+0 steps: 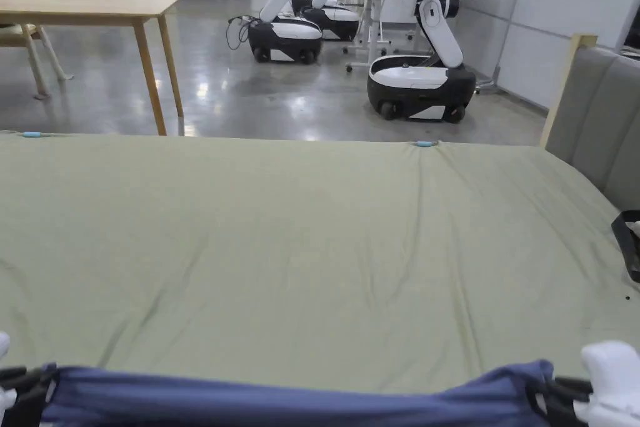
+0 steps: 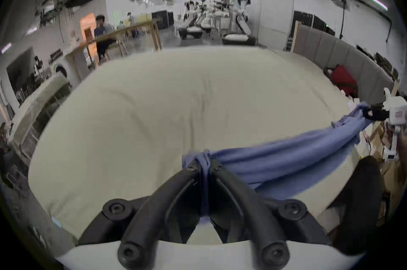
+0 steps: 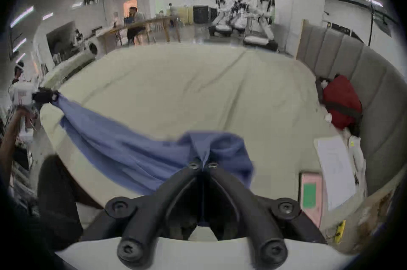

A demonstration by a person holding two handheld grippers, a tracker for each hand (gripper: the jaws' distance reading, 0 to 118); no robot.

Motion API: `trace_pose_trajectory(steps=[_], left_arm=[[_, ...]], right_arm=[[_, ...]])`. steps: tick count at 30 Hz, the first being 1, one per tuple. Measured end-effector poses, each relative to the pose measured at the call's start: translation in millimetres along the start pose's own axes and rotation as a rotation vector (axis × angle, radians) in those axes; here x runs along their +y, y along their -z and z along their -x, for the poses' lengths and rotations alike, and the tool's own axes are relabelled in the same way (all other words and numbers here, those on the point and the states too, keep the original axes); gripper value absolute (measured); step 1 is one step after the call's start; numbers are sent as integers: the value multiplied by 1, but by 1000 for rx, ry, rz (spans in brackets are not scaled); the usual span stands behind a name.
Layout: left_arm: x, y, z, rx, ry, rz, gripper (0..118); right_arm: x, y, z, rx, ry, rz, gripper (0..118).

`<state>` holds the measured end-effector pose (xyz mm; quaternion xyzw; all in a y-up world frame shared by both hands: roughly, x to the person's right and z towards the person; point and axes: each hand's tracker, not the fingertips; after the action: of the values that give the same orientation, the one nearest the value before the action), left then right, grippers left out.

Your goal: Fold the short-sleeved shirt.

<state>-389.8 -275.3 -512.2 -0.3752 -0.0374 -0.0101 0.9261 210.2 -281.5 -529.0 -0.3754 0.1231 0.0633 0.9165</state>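
We hold the blue shirt (image 1: 287, 400) stretched between our 2 grippers at the near edge of the bed, above the pale green sheet (image 1: 300, 241).

In the left gripper view, the left gripper (image 2: 205, 161) has its 2 black jaws pressed together on a bunched fold of the shirt's fabric, which runs down between them and pokes out past the tips. From there the cloth sags to the far side, where the right gripper (image 2: 372, 114) pinches its other end.

In the right gripper view, the right gripper's jaws meet at their tips with a thin pleat of blue cloth caught between them; the shirt spreads out just beyond the tips and trails off toward the left gripper (image 3: 47, 96), which grips the far corner.

In the head view, both grippers sit at the bottom corners, the left gripper (image 1: 37, 384) and right gripper (image 1: 553, 394) each touching an end of the shirt.

A red bag (image 3: 342, 101) lies against the grey headboard (image 1: 594, 115), well apart from the shirt.
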Motion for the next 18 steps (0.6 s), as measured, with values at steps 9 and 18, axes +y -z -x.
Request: trace_pose_trajectory(steps=[9,18], left_arm=[[-18,11,-27,119,10,-47,118],[30,-8,-130,114,-16,-471,117]], right_arm=[[-4,-2,15,-31,29,-19,104],[55,-21,103,-115,73,-543,104]])
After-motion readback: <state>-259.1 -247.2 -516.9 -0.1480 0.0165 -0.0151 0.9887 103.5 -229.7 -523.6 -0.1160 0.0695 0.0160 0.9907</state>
